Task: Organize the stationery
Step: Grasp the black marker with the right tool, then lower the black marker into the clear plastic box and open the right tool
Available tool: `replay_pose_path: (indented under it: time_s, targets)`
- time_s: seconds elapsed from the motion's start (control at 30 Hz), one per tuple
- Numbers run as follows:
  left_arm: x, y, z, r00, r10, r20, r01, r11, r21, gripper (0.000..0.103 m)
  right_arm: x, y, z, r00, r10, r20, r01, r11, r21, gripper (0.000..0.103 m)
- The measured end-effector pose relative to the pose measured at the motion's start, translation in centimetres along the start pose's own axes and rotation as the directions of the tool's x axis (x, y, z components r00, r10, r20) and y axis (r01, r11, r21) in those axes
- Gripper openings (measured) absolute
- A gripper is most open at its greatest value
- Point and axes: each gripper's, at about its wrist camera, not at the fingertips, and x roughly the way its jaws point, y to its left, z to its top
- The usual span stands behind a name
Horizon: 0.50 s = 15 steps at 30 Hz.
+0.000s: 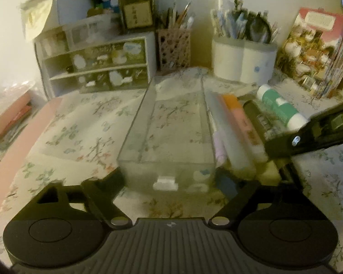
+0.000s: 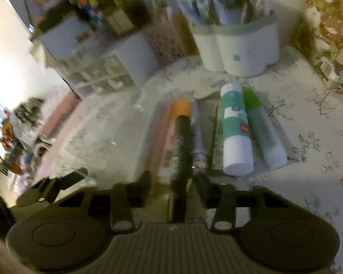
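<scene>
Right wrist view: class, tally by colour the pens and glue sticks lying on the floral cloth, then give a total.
Orange-capped marker: 1
Black pen: 1
Purple pen: 1
Teal-and-white glue stick: 1
Green-capped stick: 1
Total: 5

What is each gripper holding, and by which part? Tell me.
Left gripper: the clear box, by its near end. Right gripper: the black pen, by its near end, though blur hides the contact.
</scene>
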Motion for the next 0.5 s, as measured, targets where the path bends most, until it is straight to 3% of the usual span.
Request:
replay_pose_path:
  time_s: [0.17,0.5]
  targets:
    - [-0.3,-0.8,-0.6,0.999,0.012,0.038,-0.011,1.000,-0.024,0.072,0.0,-0.4,-0.3,1.000,0.015,-0.002,-0.015,0.999,0.031,0.004]
    - [-0.5,-1.8,-1.5,0.995,0.039,0.094,-0.033,0.998,-0.056,0.072,-1.8,-2.3,1.5,0.984,0.161,0.070,-0.173,0.955,0.242,0.004]
